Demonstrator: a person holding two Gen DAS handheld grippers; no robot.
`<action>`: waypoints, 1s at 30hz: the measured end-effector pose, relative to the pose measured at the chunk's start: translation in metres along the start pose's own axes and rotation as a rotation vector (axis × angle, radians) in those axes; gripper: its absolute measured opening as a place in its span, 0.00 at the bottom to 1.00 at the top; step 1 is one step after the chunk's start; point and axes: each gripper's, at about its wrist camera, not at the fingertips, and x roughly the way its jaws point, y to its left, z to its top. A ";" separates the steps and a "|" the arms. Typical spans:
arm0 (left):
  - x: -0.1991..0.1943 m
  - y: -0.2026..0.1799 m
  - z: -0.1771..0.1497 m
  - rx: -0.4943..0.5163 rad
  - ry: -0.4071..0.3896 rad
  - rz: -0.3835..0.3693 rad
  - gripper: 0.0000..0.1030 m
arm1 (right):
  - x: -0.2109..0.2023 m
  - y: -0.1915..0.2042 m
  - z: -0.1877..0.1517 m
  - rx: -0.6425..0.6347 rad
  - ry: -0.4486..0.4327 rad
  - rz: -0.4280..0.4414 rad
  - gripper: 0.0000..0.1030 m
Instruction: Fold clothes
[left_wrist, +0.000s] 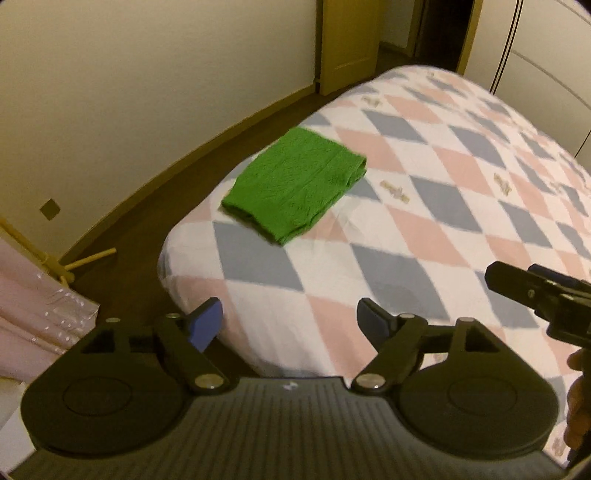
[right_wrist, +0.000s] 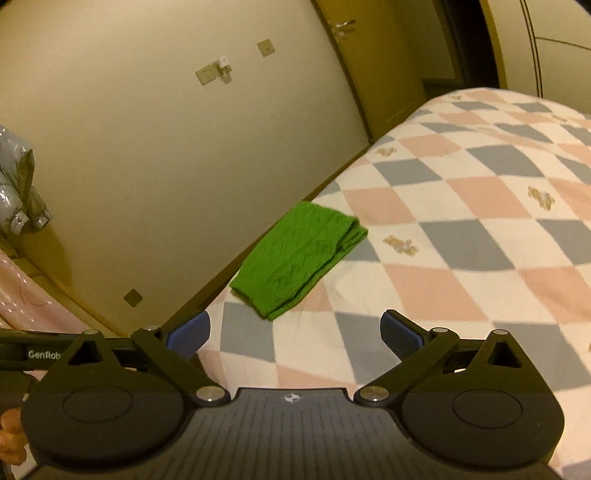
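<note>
A green garment (left_wrist: 295, 184) lies folded into a flat rectangle near the left edge of the bed (left_wrist: 424, 236). The right wrist view shows the same folded green garment (right_wrist: 299, 258) ahead, by the bed's (right_wrist: 461, 258) edge. My left gripper (left_wrist: 290, 321) is open, held back from the garment over the bed's near corner, with nothing between its blue pads. My right gripper (right_wrist: 295, 334) is also open and empty, well short of the garment. Part of the right gripper's black body (left_wrist: 543, 299) shows at the right edge of the left wrist view.
The bed carries a quilt of pink, grey-blue and white diamonds. A dark floor strip (left_wrist: 155, 195) runs between bed and cream wall (left_wrist: 129, 92). A wooden door (left_wrist: 347, 37) stands at the back. Pink wrapped bedding (left_wrist: 33, 314) sits at the left. A hand (right_wrist: 11, 435) shows bottom left.
</note>
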 end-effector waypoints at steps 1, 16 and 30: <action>-0.004 0.000 -0.002 -0.002 0.002 0.005 0.75 | -0.001 0.004 -0.004 0.000 0.003 0.001 0.98; -0.060 -0.081 -0.019 -0.088 -0.196 0.104 0.99 | -0.068 -0.009 0.016 -0.229 -0.074 0.033 0.98; -0.088 -0.151 -0.051 -0.249 -0.147 0.170 0.99 | -0.132 -0.083 0.023 -0.311 -0.124 0.054 1.00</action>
